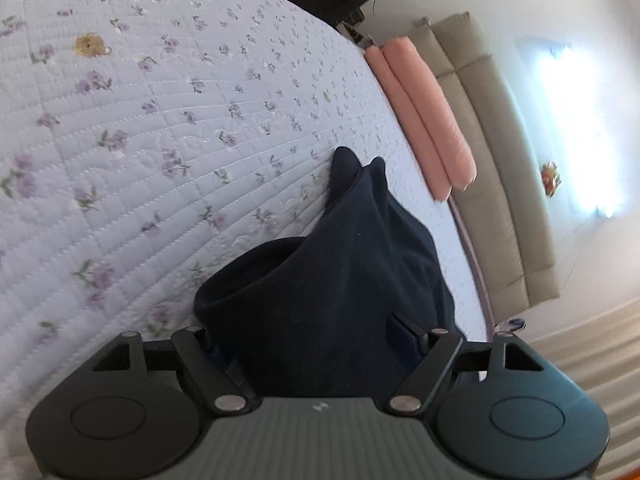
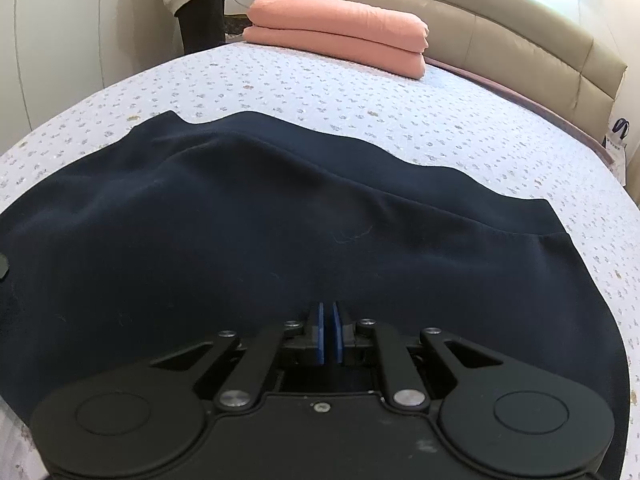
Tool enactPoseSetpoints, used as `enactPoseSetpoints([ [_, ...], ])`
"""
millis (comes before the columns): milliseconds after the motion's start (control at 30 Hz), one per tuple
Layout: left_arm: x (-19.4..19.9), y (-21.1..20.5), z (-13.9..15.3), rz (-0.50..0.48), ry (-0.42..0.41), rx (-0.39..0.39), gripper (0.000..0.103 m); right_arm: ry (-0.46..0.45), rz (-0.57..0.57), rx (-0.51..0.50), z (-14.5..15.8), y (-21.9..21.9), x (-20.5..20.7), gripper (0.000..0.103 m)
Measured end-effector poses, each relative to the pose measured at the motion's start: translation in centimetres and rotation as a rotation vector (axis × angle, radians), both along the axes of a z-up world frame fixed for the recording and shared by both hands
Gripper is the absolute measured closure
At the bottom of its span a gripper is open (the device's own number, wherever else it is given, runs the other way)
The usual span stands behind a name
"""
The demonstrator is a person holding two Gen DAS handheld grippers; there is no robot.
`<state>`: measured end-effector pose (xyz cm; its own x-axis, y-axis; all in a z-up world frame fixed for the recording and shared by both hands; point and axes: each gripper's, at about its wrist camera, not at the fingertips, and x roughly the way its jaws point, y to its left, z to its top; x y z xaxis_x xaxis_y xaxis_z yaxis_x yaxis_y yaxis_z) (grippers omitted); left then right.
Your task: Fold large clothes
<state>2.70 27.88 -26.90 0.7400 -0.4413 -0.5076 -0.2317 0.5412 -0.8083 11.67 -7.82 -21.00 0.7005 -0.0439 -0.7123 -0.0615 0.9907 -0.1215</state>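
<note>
The right wrist view shows the dark navy garment (image 2: 280, 240) spread wide across the floral quilt (image 2: 440, 128), its far hem lying short of the folded pink blanket (image 2: 340, 36) by the headboard (image 2: 500, 28), with bare quilt all around that hem. The right gripper (image 2: 328, 332) has its blue pads pressed nearly together at the garment's near edge, though I cannot tell if cloth sits between them. The left wrist view instead shows the garment (image 1: 340, 280) bunched and draped over the left gripper (image 1: 316, 344), whose linkages stand wide with fingertips hidden, open quilt (image 1: 140, 140) stretching beyond it.
</note>
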Motion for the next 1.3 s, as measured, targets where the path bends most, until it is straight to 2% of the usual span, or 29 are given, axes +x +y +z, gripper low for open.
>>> enactPoseSetpoints([
  [133,0.1,-0.5,-0.4,0.054,-0.012,-0.053,0.026,-0.002,0.03,0.007,1.0,-0.4,-0.2,0.092],
  [233,0.6,-1.5,-0.4,0.083,-0.012,-0.046,0.028,-0.031,0.047,0.021,2.1,-0.7,-0.7,0.091],
  [267,0.9,-1.8,-0.4,0.084,-0.009,-0.038,0.035,-0.039,0.063,0.017,2.1,-0.6,-0.9,0.091],
  [400,2.1,-3.5,-0.1,0.067,0.004,-0.001,0.083,-0.015,0.109,-0.007,0.6,-0.1,-0.6,0.092],
  [500,2.1,-4.9,2.7,0.031,-0.073,0.07,0.092,-0.012,0.101,0.018,0.1,-0.4,-0.2,0.093],
  [633,2.3,-8.6,9.5,-0.154,-0.296,0.198,0.092,0.003,0.087,0.106,0.0,-1.7,0.3,0.093],
  [700,2.9,-10.8,11.6,-0.251,-0.367,0.2,0.092,0.028,0.071,0.229,0.3,-3.6,0.8,0.094],
  [800,3.3,-14.3,13.6,-0.363,-0.429,0.221,0.092,0.07,0.049,0.424,0.8,-7.5,1.2,0.093],
  [900,3.4,-17.1,14.5,-0.441,-0.461,0.189,0.092,0.041,0.017,0.463,2.4,-11.2,0.1,0.09],
  [1067,3.5,-24.1,15.2,-0.62,-0.502,0.201,0.092,-0.049,-0.099,0.426,5.9,-19.0,-2.9,0.09],
  [1167,3.3,-28.8,14.4,-0.748,-0.497,0.197,0.092,-0.091,-0.184,0.403,7.2,-23.8,-4.0,0.087],
  [1233,2.7,-31.7,13.0,-0.835,-0.469,0.224,0.092,-0.104,-0.235,0.411,7.5,-26.7,-4.1,0.086],
  [1300,1.8,-34.4,11.1,-0.911,-0.426,0.311,0.092,-0.113,-0.268,0.424,7.5,-29.1,-3.8,0.082],
])
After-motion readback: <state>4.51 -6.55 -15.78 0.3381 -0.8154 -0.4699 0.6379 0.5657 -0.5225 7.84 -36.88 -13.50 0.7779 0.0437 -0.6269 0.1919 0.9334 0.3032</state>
